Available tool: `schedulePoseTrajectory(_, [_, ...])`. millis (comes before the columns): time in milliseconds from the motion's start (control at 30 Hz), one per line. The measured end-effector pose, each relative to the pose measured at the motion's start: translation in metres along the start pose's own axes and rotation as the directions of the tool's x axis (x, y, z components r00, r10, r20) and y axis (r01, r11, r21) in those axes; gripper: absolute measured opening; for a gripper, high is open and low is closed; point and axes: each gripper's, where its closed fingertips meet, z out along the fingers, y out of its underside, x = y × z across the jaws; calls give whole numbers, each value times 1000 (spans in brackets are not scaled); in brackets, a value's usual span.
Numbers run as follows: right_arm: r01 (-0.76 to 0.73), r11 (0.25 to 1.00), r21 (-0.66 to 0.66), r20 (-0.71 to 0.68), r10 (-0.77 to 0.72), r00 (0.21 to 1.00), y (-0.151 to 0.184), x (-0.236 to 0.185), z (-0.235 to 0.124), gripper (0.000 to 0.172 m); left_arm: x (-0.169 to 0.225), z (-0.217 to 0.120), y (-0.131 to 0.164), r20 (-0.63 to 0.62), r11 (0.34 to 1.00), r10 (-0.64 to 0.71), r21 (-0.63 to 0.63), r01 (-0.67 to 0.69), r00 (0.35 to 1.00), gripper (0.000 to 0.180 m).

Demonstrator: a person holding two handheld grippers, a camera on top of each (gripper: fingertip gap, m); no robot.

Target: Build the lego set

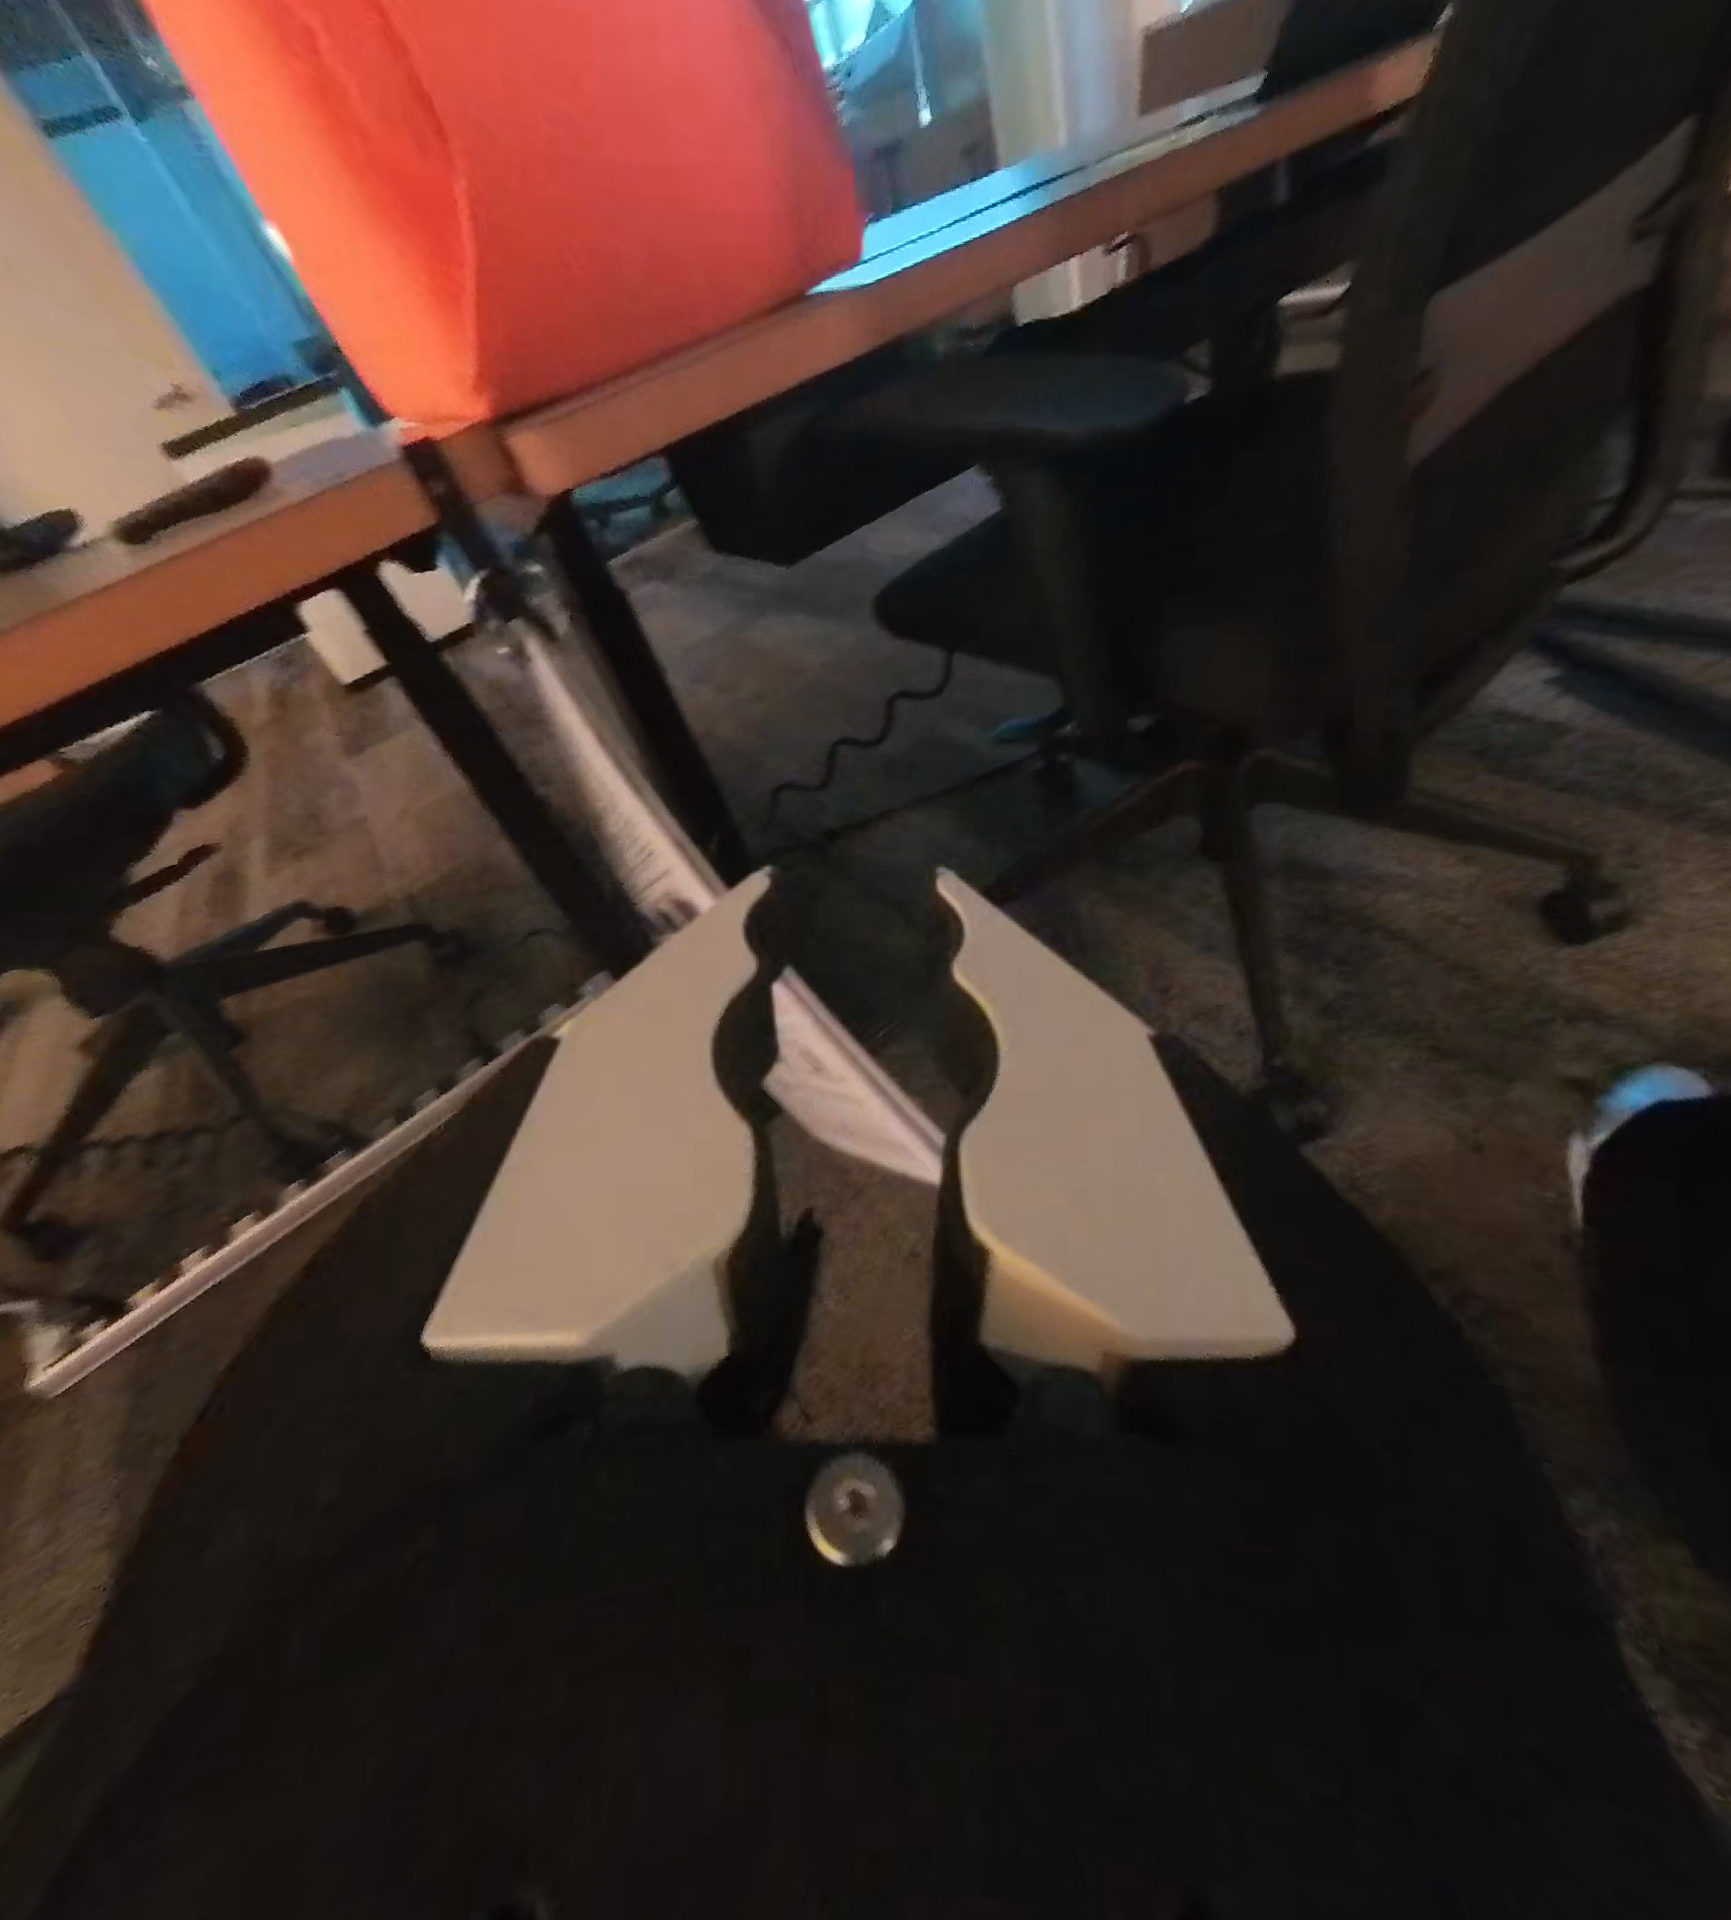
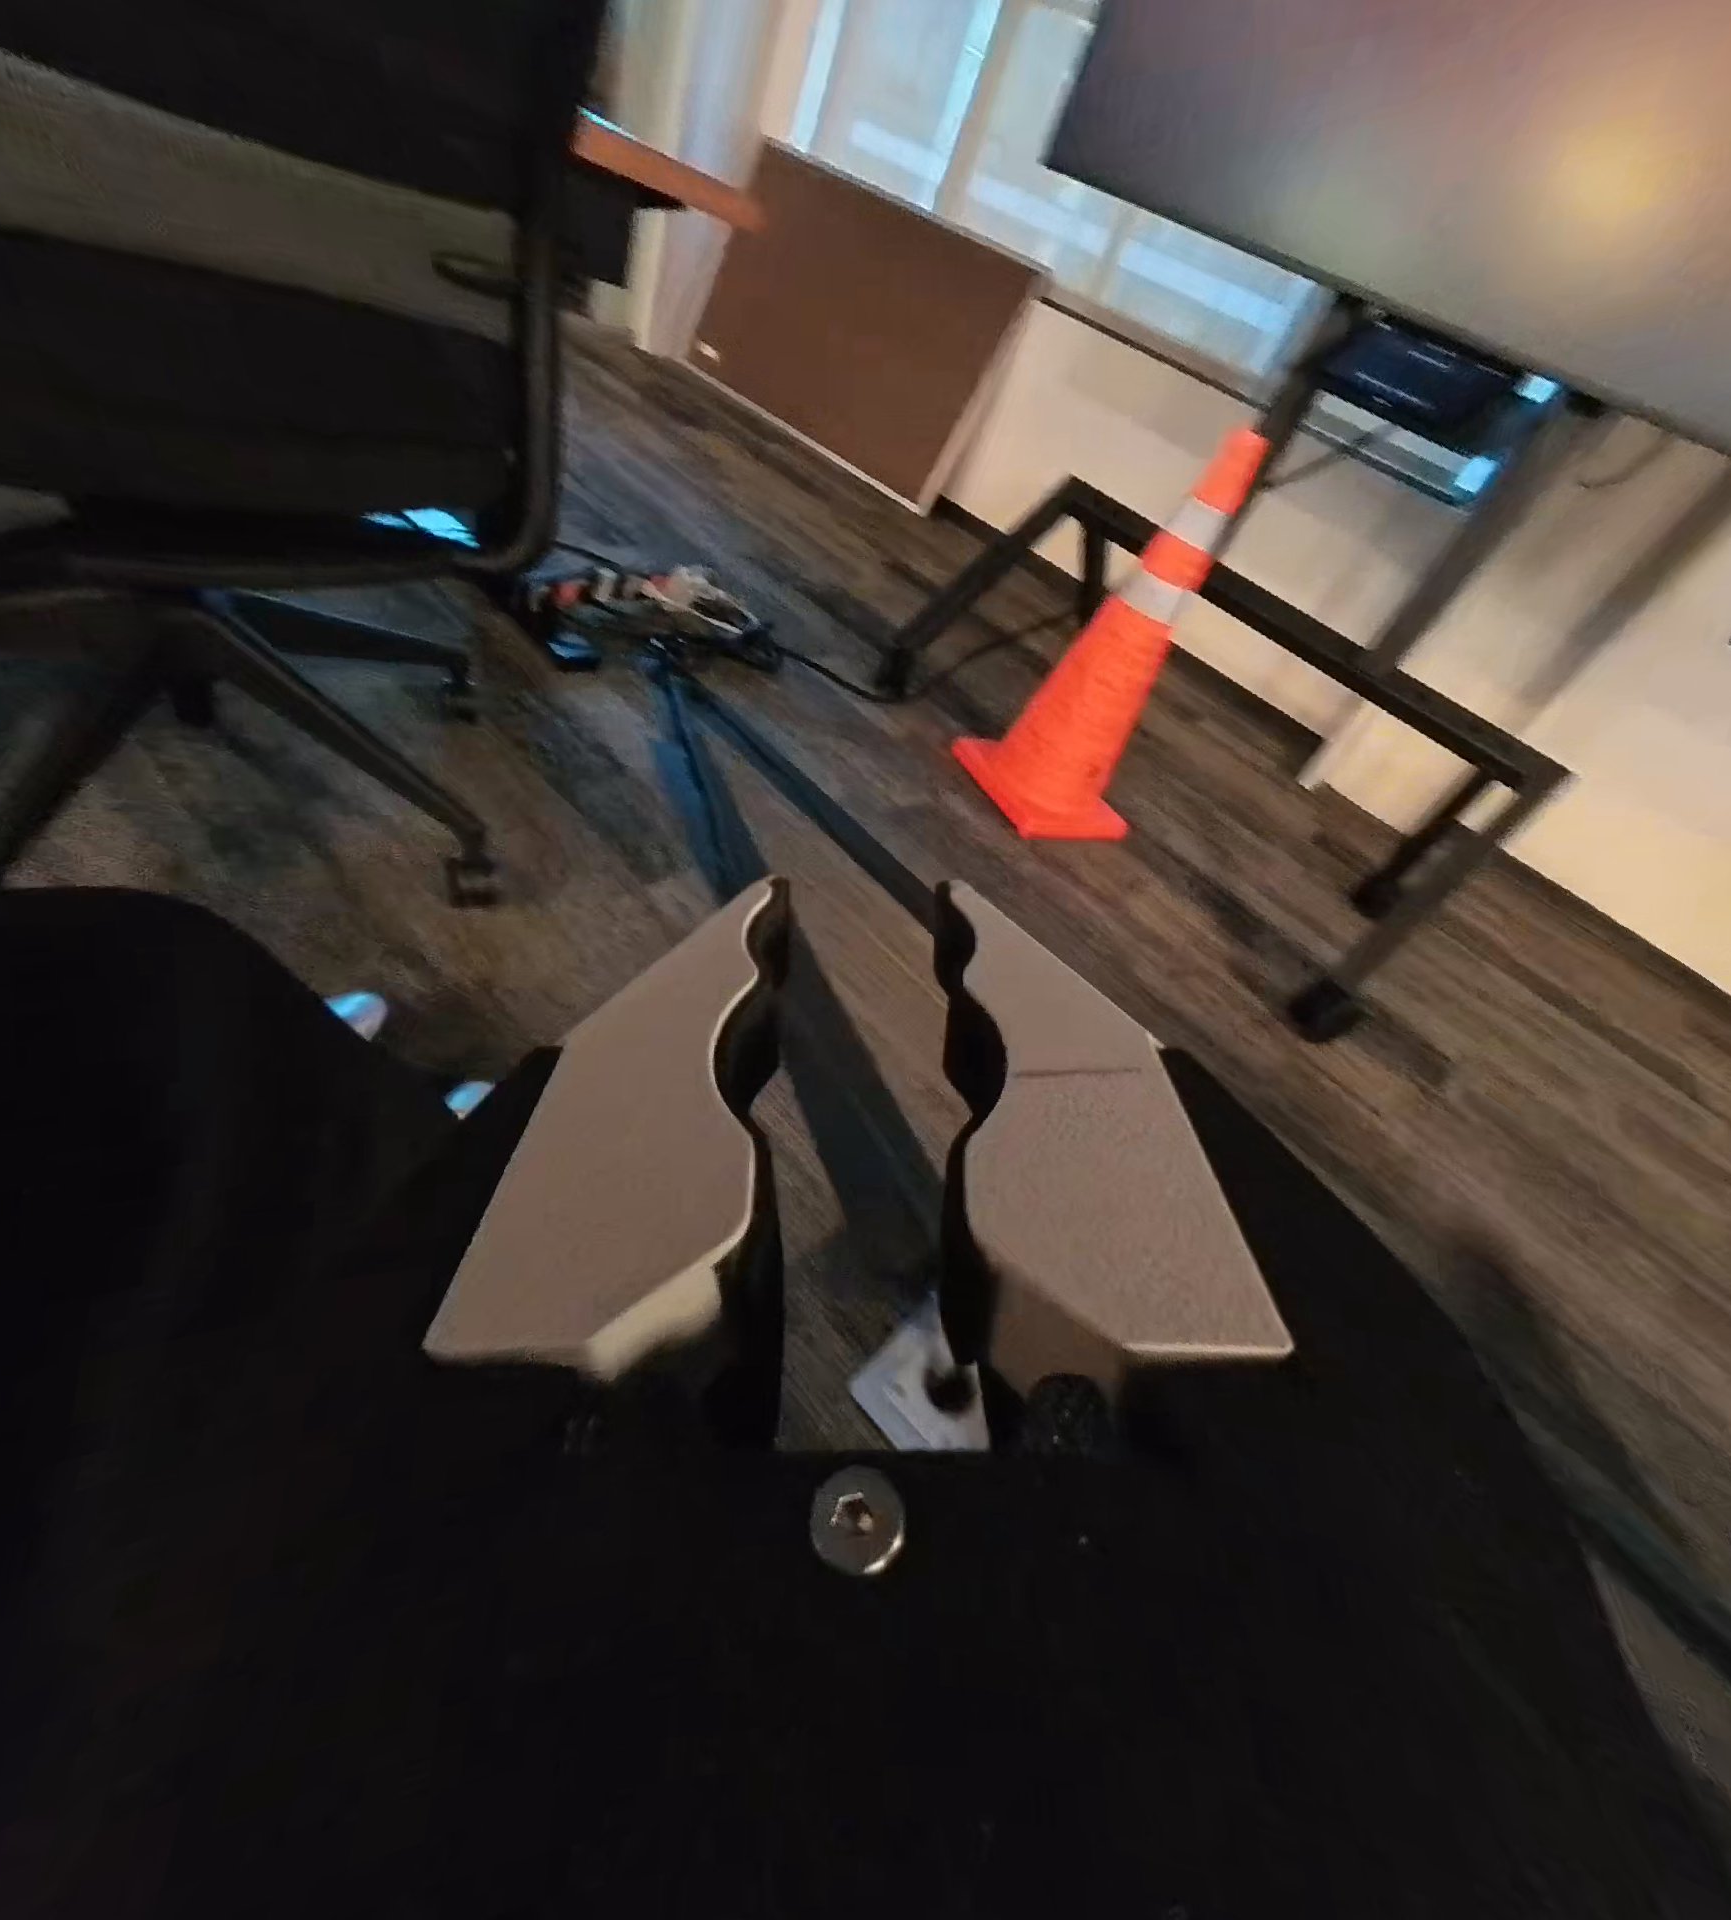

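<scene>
In the left wrist view my left gripper point(image 1: 856, 883) is open, with nothing between its grey fingers point(image 1: 632, 1122). It hangs low over carpet, pointing at a table leg point(image 1: 632, 675) and a white slotted strip point(image 1: 622, 800) that runs down behind the fingers. An orange fabric block point(image 1: 528, 187) sits on the table point(image 1: 944, 301) above. In the right wrist view my right gripper point(image 2: 863, 888) is open and holds nothing. It points over a dark floor with cables point(image 2: 695, 748). An orange traffic cone point(image 2: 1110, 675) stands beyond it to the right.
Black office chairs stand close by point(image 1: 1412, 468) point(image 2: 217, 312). A person's dark leg point(image 1: 1713, 1299) and shoe point(image 1: 1630, 1101) are at the right. A black metal stand point(image 2: 1360, 675) carries a big screen point(image 2: 1463, 156). A brown cabinet point(image 2: 861, 301) stands by the wall.
</scene>
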Motion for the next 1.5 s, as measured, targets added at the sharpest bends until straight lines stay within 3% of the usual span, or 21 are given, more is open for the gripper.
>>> schedulePoseTrajectory(333, [8, 997, 80, 202, -24, 979, -37, -73, 58, 24, -75, -69, 39, 184, 996, 26, -84, -11, 983, 24])
schedulePoseTrajectory(600, [10, 991, 132, 337, -55, 940, -64, -132, 90, 24, -113, -121, 66, 285, 990, 19, -140, 22, 958, 25])
schedulePoseTrajectory(733, [4, 989, 148, 372, -60, 926, -78, -152, 98, 25, -124, -134, 74, 327, 972, 83, -233, -5, 941, 37])
schedulePoseTrajectory(833, [-23, 988, 153, 408, -42, 912, -107, -171, 106, 26, -94, -118, 56, 222, 966, 69, -257, -10, 973, 34])
schedulePoseTrajectory(967, [-96, 991, 93, 455, 43, 890, -142, -195, 112, 8, -36, -79, 15, 84, 969, 82, -239, -60, 993, 29])
schedulePoseTrajectory(1133, [-212, 977, 34, 542, 160, 825, -154, -211, 97, 5, 36, -31, -23, -91, 963, 173, -192, -187, 981, 34])
schedulePoseTrajectory(1300, [-202, 979, 7, 449, 177, 876, -130, -165, 72, 5, 116, 4, -49, -290, 966, 184, -125, -228, 939, 39])
schedulePoseTrajectory(1500, [-253, 967, -41, 181, 256, 950, -84, -53, 25, 5, 234, 35, -87, -515, 959, 240, -2, -282, 823, 41])
